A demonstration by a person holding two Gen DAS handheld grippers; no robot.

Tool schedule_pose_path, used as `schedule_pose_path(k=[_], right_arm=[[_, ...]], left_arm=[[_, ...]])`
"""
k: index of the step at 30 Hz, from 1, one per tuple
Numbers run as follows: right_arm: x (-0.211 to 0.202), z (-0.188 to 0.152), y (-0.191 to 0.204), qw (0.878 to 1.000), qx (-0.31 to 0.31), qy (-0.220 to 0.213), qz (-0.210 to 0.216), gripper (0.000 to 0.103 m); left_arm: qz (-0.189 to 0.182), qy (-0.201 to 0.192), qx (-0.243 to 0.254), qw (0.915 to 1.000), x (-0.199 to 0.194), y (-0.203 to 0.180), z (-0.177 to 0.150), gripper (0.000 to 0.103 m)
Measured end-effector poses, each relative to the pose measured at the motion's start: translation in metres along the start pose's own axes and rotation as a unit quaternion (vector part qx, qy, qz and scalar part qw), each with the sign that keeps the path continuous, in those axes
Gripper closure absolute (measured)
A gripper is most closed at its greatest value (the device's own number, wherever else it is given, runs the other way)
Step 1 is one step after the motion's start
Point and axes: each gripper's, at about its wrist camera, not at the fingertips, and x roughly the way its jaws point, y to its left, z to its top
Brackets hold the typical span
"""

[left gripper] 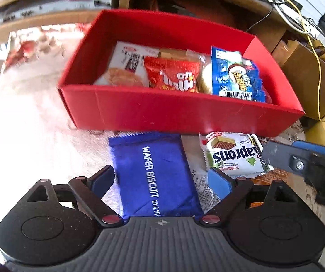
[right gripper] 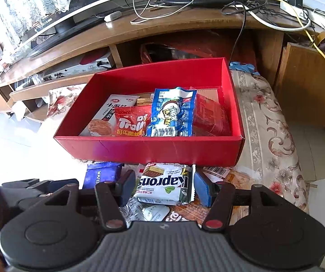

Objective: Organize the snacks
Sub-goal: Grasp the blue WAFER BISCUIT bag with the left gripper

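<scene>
One blue wafer packet (left gripper: 155, 174) lengthwise between left tongs (left gripper: 161, 181).

A wooden desk (right gripper: 185, 29) carries tangled cables (right gripper: 241, 6); a floral cloth (right gripper: 271, 122) lies below.

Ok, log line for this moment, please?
left gripper: open over blue wafer packet | right gripper: around Kaprons packet, grip unclear | red box: part-filled

We hold the left gripper (left gripper: 160, 181) angled steeply downward, jaws spread wide. We hold the right gripper (right gripper: 164, 188) likewise tilted downward, jaws parted to a moderate gap, pads (right gripper: 204, 189) blue.
</scene>
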Motion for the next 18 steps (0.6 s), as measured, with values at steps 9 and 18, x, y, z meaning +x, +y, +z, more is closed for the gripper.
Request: schedule_pose_path(k=[9,18], right_arm=[[0.006,0.0,-0.007,1.0,0.007,0.013,-0.007,0.039],[0.019,-0.004,-0.003,0.999,-0.002,0.035,-0.015,0.038]], left_arm=[[-0.004,0.001,0.001,1.0,-0.004,0.005,-0.006,0.029],[-0.008,0.007,0.031,0.9995,-0.021,0.01,-0.022,0.03]])
